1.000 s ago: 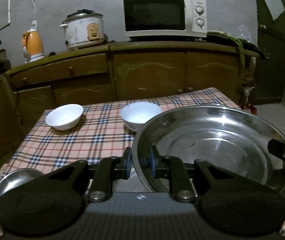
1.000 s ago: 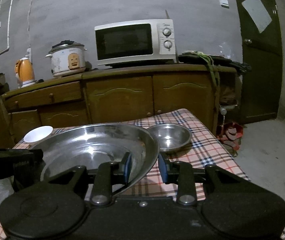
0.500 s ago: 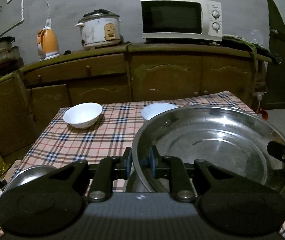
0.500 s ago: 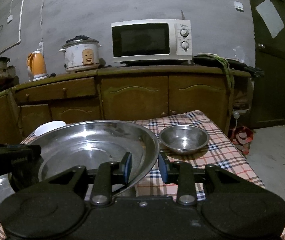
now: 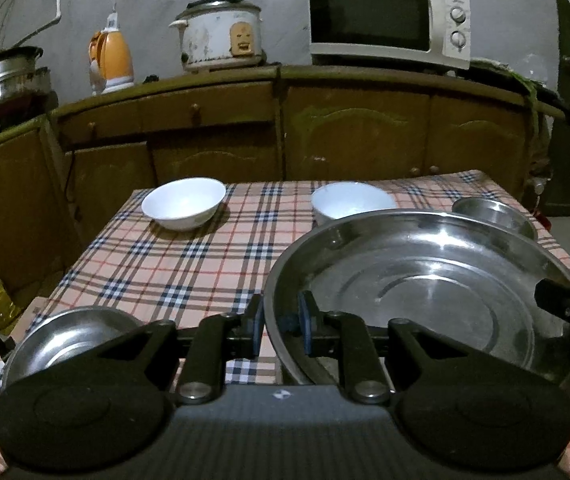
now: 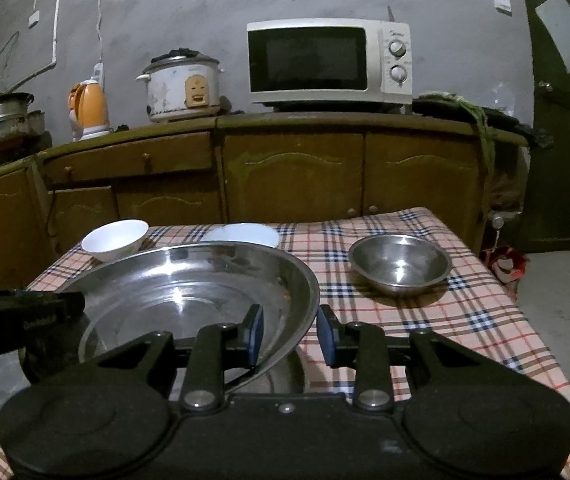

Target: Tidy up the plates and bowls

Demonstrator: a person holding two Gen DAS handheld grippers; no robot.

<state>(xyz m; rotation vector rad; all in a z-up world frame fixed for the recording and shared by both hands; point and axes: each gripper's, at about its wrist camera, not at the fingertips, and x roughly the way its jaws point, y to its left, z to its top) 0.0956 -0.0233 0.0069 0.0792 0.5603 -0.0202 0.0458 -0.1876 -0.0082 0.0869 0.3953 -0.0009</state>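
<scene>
The left tongs point(image 5: 281, 322) are almost closed, and they pinch the left edge of the big metal plate point(image 5: 417, 284), with one pad inside the rim and one outside. The right tongs point(image 6: 291, 334) sit on the plate's right edge, but they look wider apart; the rim passes between the two pads, the left pad is close to the metal, and I cannot tell if the right pad touches it. So the plate looks lifted a bit off the worktop point(image 5: 189, 264), held from both sides, and I think it rides mostly on the left grip. To do this step well, both tongs should go the same way at the same speed and stay level, because the plate is wide, smooth and slippery and could tip or slide out. The right tongs should squeeze tighter before going far. Something round and shiny shows right under the plate near both tongs, but I cannot tell what it is. A small metal bowl point(image 6: 399, 266) sits on the checked cloth to the right, apart from the plate. Another metal bowl point(image 5: 73, 336) sits at the near left corner. Two white bowls point(image 5: 183, 202) point(image 5: 351, 202) sit at the far side, and the big plate hides part of the right one.
</scene>
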